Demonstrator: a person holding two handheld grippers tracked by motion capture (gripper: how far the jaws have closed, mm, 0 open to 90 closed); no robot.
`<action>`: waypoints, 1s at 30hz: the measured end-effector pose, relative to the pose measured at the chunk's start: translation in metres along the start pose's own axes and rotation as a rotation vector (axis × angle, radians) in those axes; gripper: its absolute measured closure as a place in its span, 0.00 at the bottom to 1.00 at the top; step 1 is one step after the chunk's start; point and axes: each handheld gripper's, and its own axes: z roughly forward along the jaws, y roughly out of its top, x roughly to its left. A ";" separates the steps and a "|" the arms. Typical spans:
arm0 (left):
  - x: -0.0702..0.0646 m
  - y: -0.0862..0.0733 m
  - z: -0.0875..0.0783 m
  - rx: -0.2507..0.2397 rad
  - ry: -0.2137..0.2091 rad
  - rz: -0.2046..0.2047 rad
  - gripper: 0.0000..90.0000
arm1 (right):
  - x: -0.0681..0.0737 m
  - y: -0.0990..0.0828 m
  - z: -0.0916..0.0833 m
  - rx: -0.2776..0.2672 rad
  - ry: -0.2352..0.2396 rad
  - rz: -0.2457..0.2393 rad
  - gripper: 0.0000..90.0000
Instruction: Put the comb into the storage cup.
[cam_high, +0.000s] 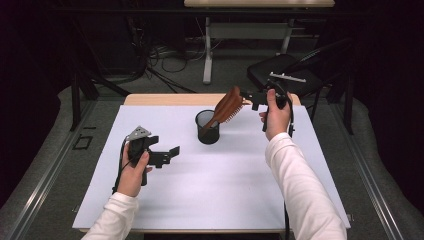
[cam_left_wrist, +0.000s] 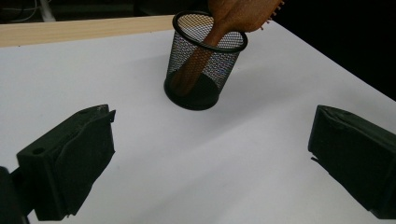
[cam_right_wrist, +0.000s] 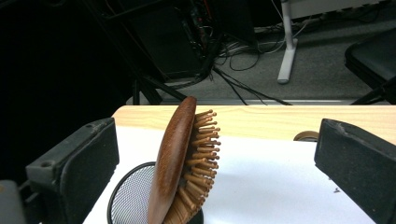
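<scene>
White worktop: brush stands handle-down in mesh cup, head leaning on rim; right claw wide beside it, left claw wide, idle; back right claw straight off, clear of bristles.

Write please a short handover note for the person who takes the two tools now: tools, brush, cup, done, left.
Left tool: open, holding nothing, low over the white table, aimed at the mesh cup.
Right tool: open, jaws either side of the hairbrush head, not gripping.
Hairbrush stands handle-down in the cup, head leaning out over the rim.
Done: brush is in the cup.
Left: probably pull the right tool clear.
</scene>
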 end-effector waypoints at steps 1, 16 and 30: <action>0.000 0.000 0.000 0.000 0.001 0.001 0.01 | 0.000 0.001 -0.003 -0.002 0.009 -0.006 0.00; -0.002 0.000 0.000 0.000 -0.002 0.001 0.01 | 0.004 -0.004 -0.031 0.073 0.169 -0.053 0.00; -0.003 0.000 0.001 0.006 -0.003 0.003 0.01 | 0.014 -0.019 -0.057 0.020 0.251 -0.069 0.08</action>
